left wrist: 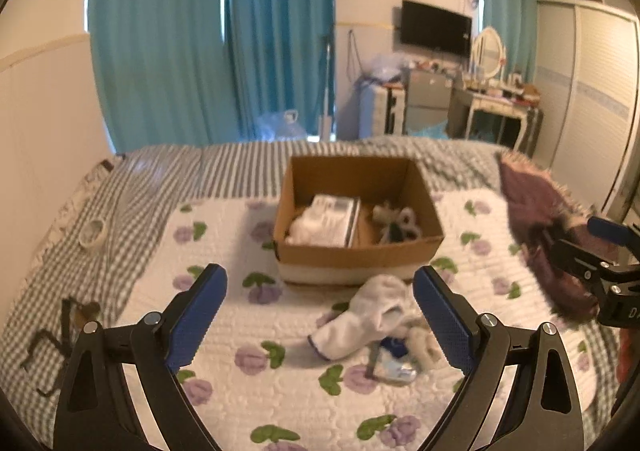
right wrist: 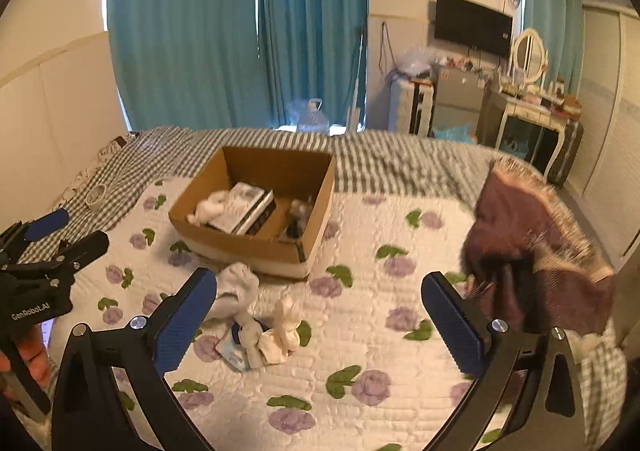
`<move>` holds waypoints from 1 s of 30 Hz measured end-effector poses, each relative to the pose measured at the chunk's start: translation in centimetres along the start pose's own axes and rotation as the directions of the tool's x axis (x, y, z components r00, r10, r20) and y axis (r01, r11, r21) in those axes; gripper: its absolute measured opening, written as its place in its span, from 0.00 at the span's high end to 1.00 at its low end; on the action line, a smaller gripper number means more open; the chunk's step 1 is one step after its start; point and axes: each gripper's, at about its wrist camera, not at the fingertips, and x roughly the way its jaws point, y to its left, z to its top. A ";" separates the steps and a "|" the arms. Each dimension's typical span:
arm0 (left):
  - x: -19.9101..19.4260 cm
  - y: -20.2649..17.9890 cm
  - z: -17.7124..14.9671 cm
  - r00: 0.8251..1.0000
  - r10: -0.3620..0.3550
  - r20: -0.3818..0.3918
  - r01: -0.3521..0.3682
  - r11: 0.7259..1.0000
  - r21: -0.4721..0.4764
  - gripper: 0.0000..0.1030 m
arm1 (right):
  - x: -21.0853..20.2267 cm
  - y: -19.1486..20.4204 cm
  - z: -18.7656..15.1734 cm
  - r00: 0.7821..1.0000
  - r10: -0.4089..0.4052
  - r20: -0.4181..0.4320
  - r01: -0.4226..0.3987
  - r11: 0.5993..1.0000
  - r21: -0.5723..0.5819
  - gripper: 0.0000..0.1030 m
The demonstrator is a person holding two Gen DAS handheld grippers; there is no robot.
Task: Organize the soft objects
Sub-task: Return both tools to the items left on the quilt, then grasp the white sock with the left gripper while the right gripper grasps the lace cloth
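Both sets of tongs released, jaws wide, nothing between them: left tongs (left wrist: 320, 315) hovering above the white sock (left wrist: 362, 317), right tongs (right wrist: 320, 323) hovering above the floral quilt (right wrist: 360, 351). Sock pile just in front of the cardboard box (left wrist: 356, 251), well apart from the purple fringed cloth (right wrist: 536, 251) heaped at the quilt's right edge.

Best lowered straight over the sock's thick middle, closed firmly on a fold rather than a loose edge, then lifted clear before carrying over the box rim.

Hard to read: small items (right wrist: 276, 335) beside the sock, partly blurred, a bluish packet half under them. Box contents indistinct, something white and a boxed item. Cloth's lower edge cut off behind the right tongs.
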 end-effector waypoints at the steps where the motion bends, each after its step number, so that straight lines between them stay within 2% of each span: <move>1: 0.7 -0.1 -0.5 1.000 0.003 -0.016 -0.003 1.000 0.007 0.07 | 1.0 0.0 -0.5 1.000 0.006 -0.012 -0.006 1.000 0.004 0.00; 9: 7.7 -1.2 -3.7 0.984 -0.032 -0.177 0.034 0.999 0.008 0.07 | 9.0 -0.1 -3.4 0.988 0.049 -0.148 -0.046 0.999 0.025 0.00; 11: 9.4 -1.7 -4.5 0.977 -0.038 -0.212 0.045 0.998 0.031 0.07 | 11.0 -0.2 -4.1 0.981 0.060 -0.186 -0.056 0.998 0.029 0.04; 17: 12.6 -3.1 -6.1 0.955 -0.067 -0.289 0.093 0.993 0.074 0.08 | 16.2 0.0 -5.9 0.950 0.119 -0.290 -0.103 0.992 0.070 0.30; 20: 13.7 -3.8 -6.2 0.950 -0.085 -0.302 0.120 0.988 0.099 0.08 | 17.8 0.6 -6.3 0.938 0.134 -0.320 -0.120 0.991 0.064 0.59; 21: 14.1 -3.9 -6.3 0.949 -0.086 -0.303 0.123 0.987 0.106 0.08 | 18.0 0.7 -6.4 0.938 0.131 -0.321 -0.118 0.991 0.060 0.79; 22: 14.5 -4.0 -6.2 0.948 -0.086 -0.306 0.124 0.986 0.108 0.08 | 18.1 0.6 -6.3 0.947 0.108 -0.303 -0.095 0.994 0.058 0.84; 26: 16.4 -4.0 -6.0 0.936 -0.113 -0.334 0.151 0.985 0.088 0.09 | 17.7 -0.3 -5.8 0.964 0.081 -0.254 -0.063 0.995 0.079 0.85; 28: 16.8 -4.0 -6.1 0.926 -0.147 -0.348 0.185 0.980 0.076 0.26 | 17.7 -0.7 -5.5 0.965 0.067 -0.252 -0.049 0.996 0.075 0.85; 30: 16.9 -4.0 -6.2 0.914 -0.181 -0.363 0.222 0.972 0.073 0.35 | 17.6 -0.8 -5.4 0.965 0.055 -0.256 -0.039 0.997 0.065 0.85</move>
